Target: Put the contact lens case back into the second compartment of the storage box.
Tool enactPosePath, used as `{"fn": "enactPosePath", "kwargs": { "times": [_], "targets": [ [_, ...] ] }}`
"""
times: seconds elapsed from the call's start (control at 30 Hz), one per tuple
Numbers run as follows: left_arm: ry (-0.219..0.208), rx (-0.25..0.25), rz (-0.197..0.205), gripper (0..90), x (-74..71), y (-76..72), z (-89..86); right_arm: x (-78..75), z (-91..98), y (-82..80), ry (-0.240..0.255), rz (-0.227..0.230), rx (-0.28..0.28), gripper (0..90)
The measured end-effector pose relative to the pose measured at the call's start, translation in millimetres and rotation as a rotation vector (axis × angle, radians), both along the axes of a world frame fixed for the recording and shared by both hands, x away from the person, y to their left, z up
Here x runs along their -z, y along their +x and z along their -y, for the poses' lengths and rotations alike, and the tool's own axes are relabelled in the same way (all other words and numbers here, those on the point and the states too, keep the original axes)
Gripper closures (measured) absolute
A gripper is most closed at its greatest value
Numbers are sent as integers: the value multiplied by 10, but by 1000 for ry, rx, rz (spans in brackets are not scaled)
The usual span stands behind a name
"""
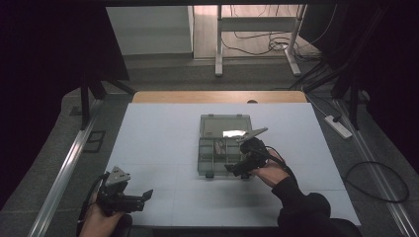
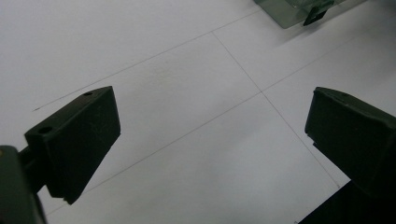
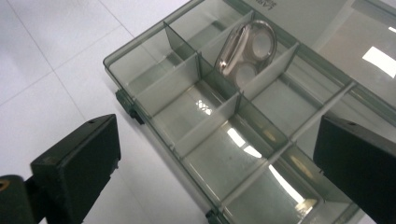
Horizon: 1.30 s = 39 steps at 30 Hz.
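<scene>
A clear grey compartment box lies open at the middle of the white table, its lid folded back. In the right gripper view a shiny oval metal piece leans in one compartment of the box; the other compartments look bare. My right gripper hovers at the box's front right corner, jaws wide open above the compartments, holding nothing. My left gripper rests near the table's front left, jaws open over bare table. A corner of the box shows at the top of the left gripper view.
A wooden strip runs along the table's far edge. A metal rail lies on the floor at the left, and a power strip with cables at the right. A white frame's legs stand at the back.
</scene>
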State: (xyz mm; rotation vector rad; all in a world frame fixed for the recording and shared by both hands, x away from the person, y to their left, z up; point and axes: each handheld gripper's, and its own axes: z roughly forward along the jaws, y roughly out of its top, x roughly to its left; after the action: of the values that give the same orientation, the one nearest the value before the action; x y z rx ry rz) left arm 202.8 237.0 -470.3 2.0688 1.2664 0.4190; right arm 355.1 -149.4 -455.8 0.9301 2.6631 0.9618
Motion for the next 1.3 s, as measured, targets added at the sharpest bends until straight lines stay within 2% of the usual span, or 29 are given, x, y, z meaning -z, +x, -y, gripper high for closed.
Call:
{"fn": "enactPosePath", "kwargs": {
  "times": [0.33, 0.7, 1.3],
  "targets": [
    [0, 1, 0, 31, -1, 1, -3, 24, 134, -71, 9, 11, 2, 0],
    [0, 0, 1, 30, -1, 0, -2, 51, 250, -145, 7, 2, 0, 0],
    [0, -2, -1, 30, 0, 0, 2, 14, 453, -251, 23, -12, -2, 0]
  ]
}}
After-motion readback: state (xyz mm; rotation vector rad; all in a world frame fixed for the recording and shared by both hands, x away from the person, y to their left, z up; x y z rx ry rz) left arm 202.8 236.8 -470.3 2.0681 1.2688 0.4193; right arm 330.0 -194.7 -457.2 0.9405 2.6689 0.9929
